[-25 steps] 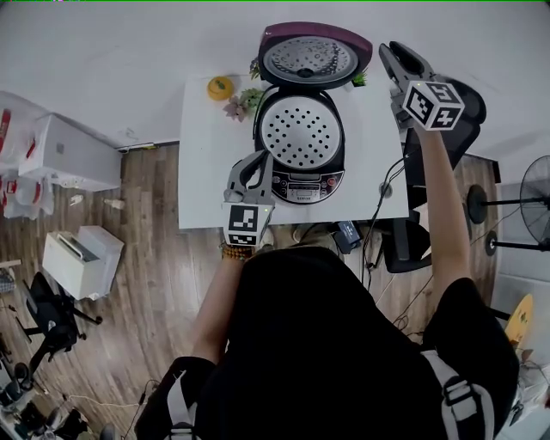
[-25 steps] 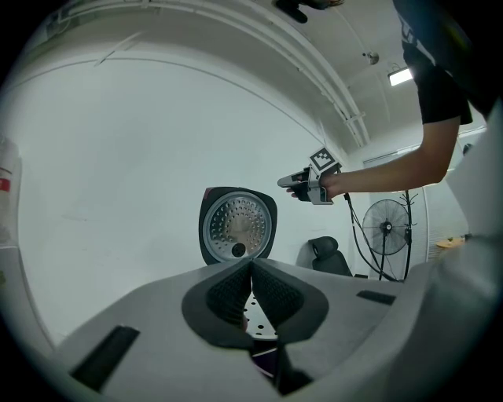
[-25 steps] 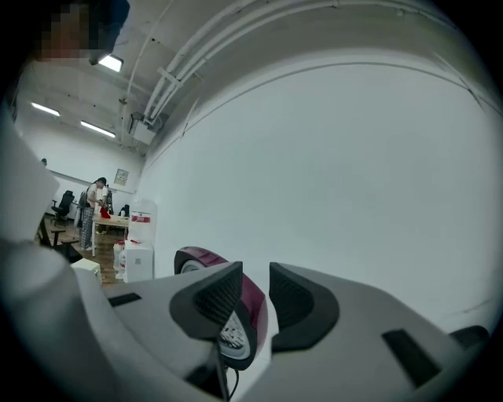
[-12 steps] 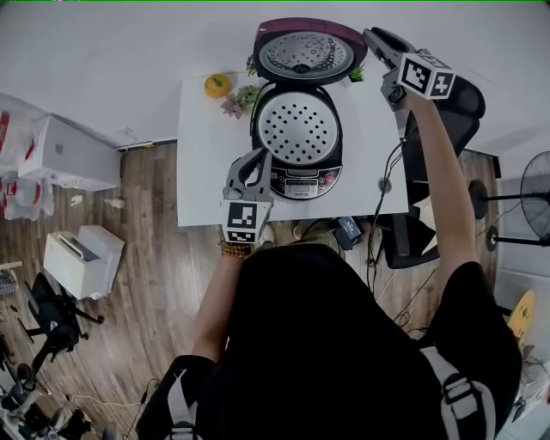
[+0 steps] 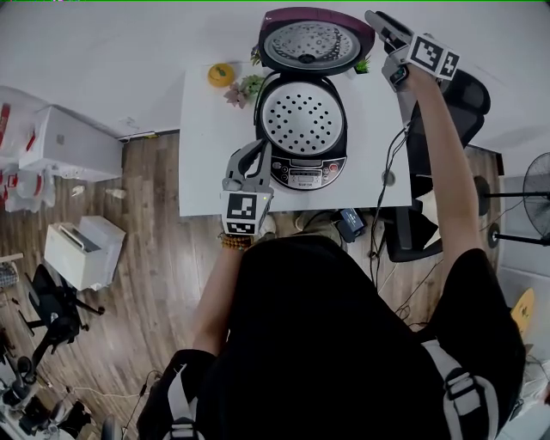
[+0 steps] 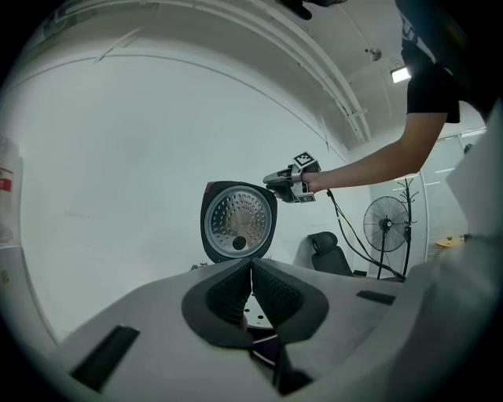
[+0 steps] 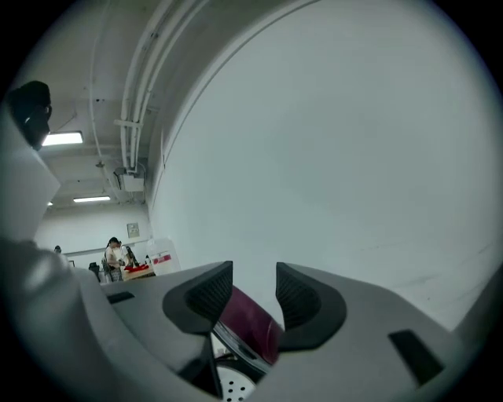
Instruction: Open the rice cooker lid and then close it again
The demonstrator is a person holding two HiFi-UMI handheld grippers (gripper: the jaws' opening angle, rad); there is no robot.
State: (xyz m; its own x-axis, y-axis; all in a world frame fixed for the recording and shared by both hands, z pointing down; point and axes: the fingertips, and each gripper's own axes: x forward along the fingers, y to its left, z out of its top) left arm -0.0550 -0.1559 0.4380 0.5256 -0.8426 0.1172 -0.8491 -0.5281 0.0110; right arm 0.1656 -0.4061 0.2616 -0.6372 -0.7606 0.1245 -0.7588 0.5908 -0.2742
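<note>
The rice cooker [image 5: 302, 120] stands on the white table [image 5: 210, 163] with its maroon lid [image 5: 314, 43] raised upright at the back. My left gripper [image 5: 254, 155] rests level at the cooker's front left corner; its pads [image 6: 251, 286] meet, shut with nothing seen between them. My right gripper [image 5: 378, 19] hovers at the lid's upper right edge. In the right gripper view its jaws [image 7: 253, 294] have just been opening and stand apart. The lid's maroon rim [image 7: 251, 320] shows low in the gap, with neither pad pressing on it. The left gripper view shows the lid [image 6: 240, 221] and the right gripper [image 6: 287, 182] beside it.
An orange [image 5: 220, 75] and a small plant [image 5: 245, 88] sit at the table's back left. A black office chair [image 5: 468, 94] and cables are to the right, a fan [image 5: 533, 198] further right. White boxes [image 5: 82, 249] stand on the wooden floor at left.
My right gripper has moved up and left to the lid's right edge, rolled, and its jaws have widened. The left gripper has stayed put.
</note>
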